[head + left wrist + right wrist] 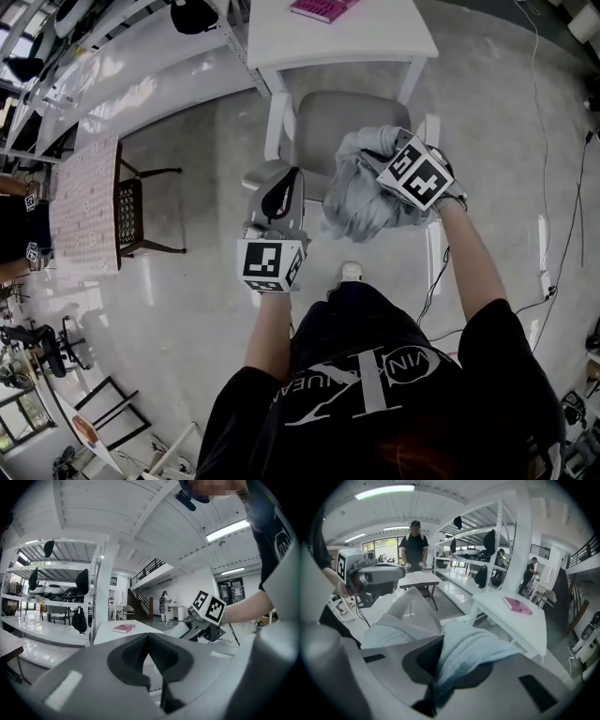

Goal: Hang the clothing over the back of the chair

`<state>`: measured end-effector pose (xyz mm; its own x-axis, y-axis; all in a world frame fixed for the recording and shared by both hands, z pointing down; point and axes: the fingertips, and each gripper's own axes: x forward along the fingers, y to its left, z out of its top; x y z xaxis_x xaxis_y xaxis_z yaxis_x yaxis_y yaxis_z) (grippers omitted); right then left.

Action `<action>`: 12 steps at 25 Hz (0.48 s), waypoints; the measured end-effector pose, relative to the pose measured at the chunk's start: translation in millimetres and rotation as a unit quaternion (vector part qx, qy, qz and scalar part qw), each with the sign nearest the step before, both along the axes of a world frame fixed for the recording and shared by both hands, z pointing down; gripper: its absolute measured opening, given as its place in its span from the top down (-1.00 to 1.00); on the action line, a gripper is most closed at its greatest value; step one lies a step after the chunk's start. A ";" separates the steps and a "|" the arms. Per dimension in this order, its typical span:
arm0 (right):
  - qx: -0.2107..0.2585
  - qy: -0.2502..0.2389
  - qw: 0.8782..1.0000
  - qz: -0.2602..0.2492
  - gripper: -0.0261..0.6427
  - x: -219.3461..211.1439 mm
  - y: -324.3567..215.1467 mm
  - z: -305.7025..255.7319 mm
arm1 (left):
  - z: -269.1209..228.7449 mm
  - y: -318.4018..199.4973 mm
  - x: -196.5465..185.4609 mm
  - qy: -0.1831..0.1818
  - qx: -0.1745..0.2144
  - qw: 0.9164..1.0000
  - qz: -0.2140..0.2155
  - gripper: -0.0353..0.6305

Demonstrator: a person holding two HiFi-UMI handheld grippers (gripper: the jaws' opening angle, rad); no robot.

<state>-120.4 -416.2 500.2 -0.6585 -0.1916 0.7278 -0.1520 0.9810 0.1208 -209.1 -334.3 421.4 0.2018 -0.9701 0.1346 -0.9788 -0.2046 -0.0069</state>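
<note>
A light blue-grey garment (pixel 361 202) hangs bunched over the near side of a grey chair (pixel 347 122) with white arms. My right gripper (pixel 382 155) is shut on a fold of it and tilts down toward the chair. In the right gripper view the cloth (pixel 461 651) is pinched between the jaws, and the chair's mesh back (pixel 410 611) stands just beyond it. My left gripper (pixel 277 199) hovers left of the garment, level, shut with nothing in it. In the left gripper view its jaws (pixel 149 637) meet, and the right gripper (pixel 206 616) shows ahead on the right.
A white table (pixel 375 42) with a pink book (pixel 323 7) stands behind the chair. White shelving (pixel 141 66) runs along the left. A patterned table (pixel 84 206) with a dark chair (pixel 131 211) sits farther left. Cables (pixel 562 234) lie on the floor at right. A person (pixel 415 545) stands far off.
</note>
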 end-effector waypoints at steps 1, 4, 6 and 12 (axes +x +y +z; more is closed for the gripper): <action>-0.007 0.005 1.000 -0.004 0.83 1.1 3.2 3.1 | 1.5 0.5 0.3 0.000 -0.001 1.000 0.001 0.86; -0.022 0.014 1.000 -0.015 0.81 3.2 12.1 11.3 | 4.9 1.8 0.0 -0.001 -0.004 1.000 0.002 0.86; -0.027 0.025 0.999 -0.020 0.71 5.7 16.4 13.9 | 4.1 2.3 1.0 -0.001 -0.004 1.000 0.003 0.86; -0.031 0.048 0.998 -0.011 0.60 16.2 18.1 14.8 | 2.5 3.1 9.9 0.000 -0.003 1.000 0.015 0.86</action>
